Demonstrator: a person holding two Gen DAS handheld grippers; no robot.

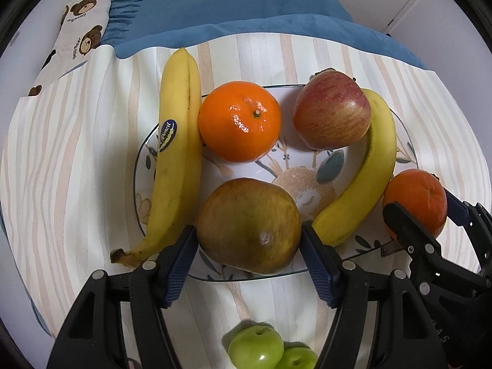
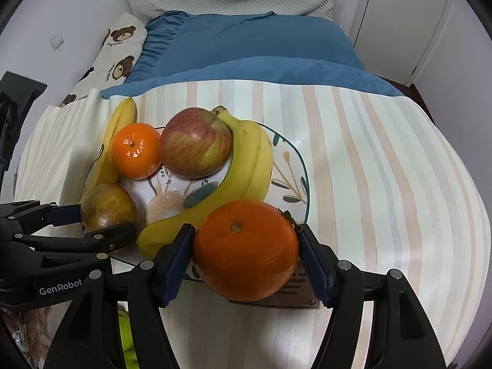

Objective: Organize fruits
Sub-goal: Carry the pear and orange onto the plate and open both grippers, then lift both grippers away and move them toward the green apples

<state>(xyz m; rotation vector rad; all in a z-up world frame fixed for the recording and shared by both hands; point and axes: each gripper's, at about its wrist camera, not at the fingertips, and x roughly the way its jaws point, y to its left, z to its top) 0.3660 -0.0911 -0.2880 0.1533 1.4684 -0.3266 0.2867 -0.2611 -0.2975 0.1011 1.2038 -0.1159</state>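
Observation:
A patterned plate (image 1: 286, 160) on a striped cloth holds two bananas (image 1: 178, 153) (image 1: 369, 169), a small mandarin (image 1: 240, 121), a red apple (image 1: 332, 110) and a brown-green pear (image 1: 249, 227). My left gripper (image 1: 248, 230) points down with both blue pads against the pear's sides, and the pear sits low on the plate's near part. My right gripper (image 2: 245, 230) is closed around a large orange (image 2: 246, 252) at the plate's near right rim (image 2: 303, 184), beside the right banana (image 2: 246, 166). The left gripper (image 2: 98, 221) shows at the left of the right wrist view.
Two small green fruits (image 1: 256, 349) lie on the cloth near me, below the plate. A blue blanket (image 1: 230, 9) and a bear-print pillow (image 1: 83, 24) lie beyond the cloth. A printed card (image 2: 301, 283) lies under the orange. Striped cloth (image 2: 384, 184) stretches right of the plate.

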